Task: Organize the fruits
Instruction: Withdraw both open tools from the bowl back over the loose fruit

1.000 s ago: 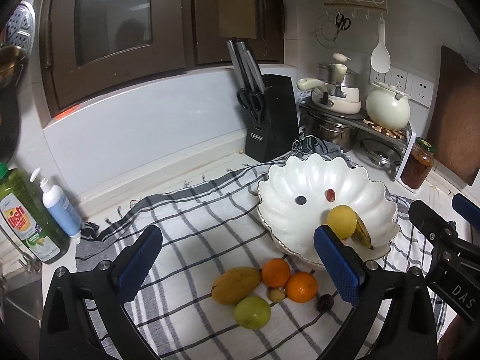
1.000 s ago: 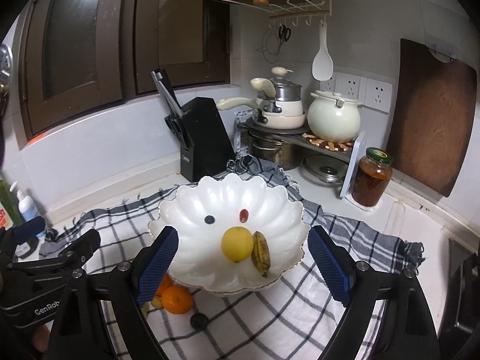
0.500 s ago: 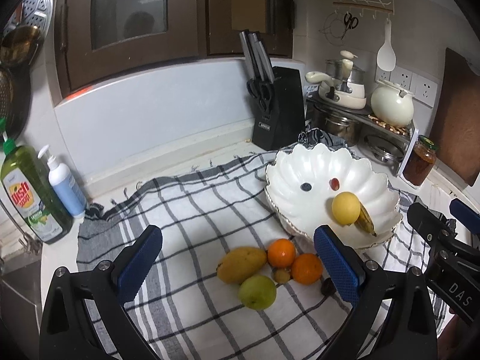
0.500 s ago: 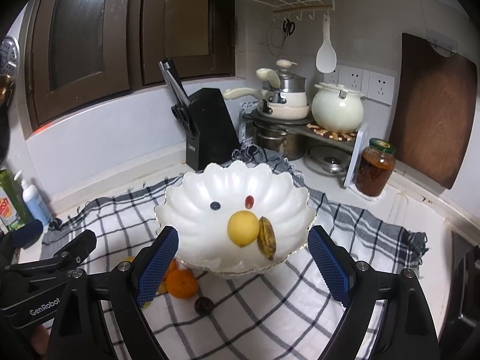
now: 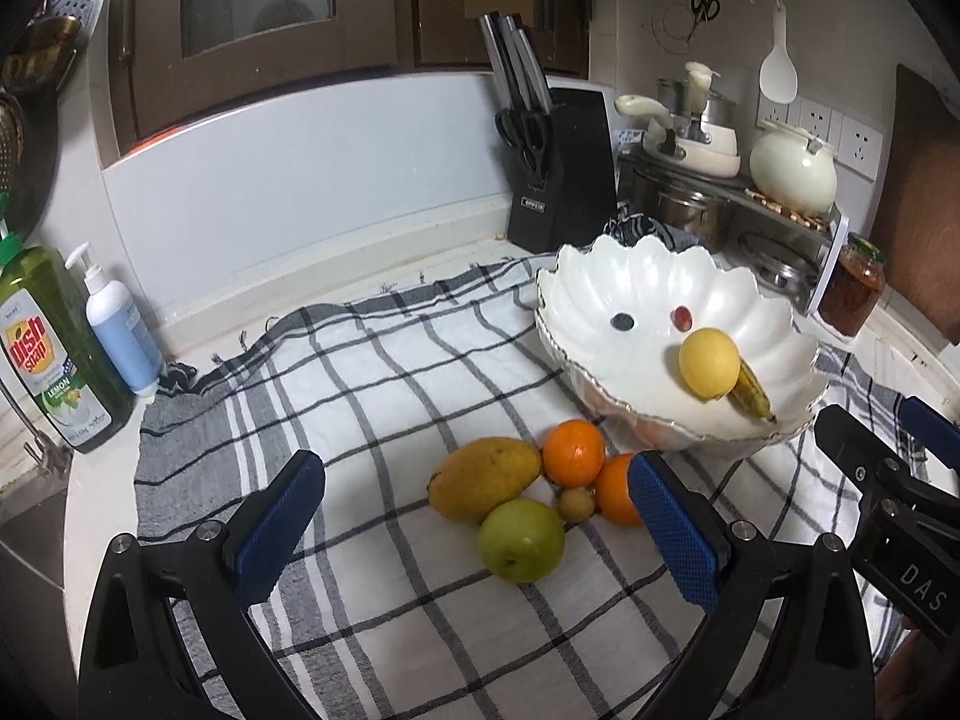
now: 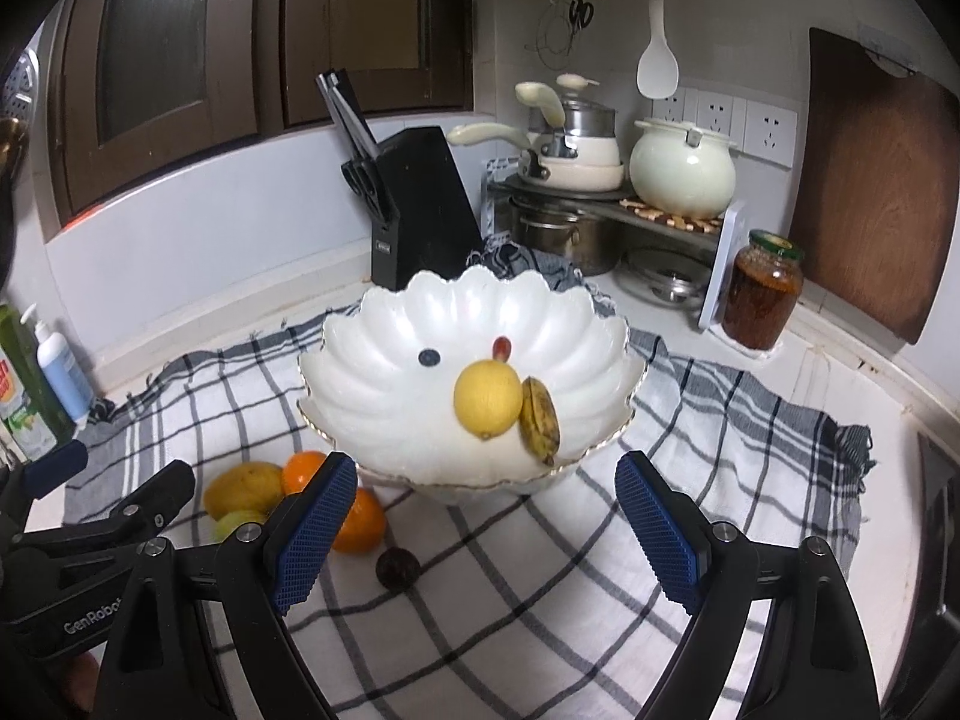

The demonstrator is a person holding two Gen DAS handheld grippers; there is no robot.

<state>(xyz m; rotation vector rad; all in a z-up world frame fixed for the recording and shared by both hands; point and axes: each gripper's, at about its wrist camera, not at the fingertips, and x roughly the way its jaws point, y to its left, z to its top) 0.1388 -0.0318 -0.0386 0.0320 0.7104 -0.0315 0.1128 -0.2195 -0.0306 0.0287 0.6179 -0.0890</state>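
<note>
Presently, left gripper (image 5: 477, 531) and right gripper (image 6: 480, 525) are both hovering spread wide, holding nothing; mango (image 5: 485, 478), oranges (image 5: 574, 452) and green apple (image 5: 521, 540) are lying clustered on the checked cloth (image 5: 360, 372) beside the white bowl (image 5: 606, 294).

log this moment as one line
left gripper: open, empty | right gripper: open, empty | bowl: lemon, banana | cloth: mango

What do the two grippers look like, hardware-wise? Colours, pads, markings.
Both match: black angular finger arms with silver screw heads, tipped by blue pads with a fine grid texture. The left gripper carries white "GenRobot" lettering on its body, legible in the right wrist view. The right gripper shows white "DAS" lettering in the left wrist view. No cables or sleeves are visible.
</note>
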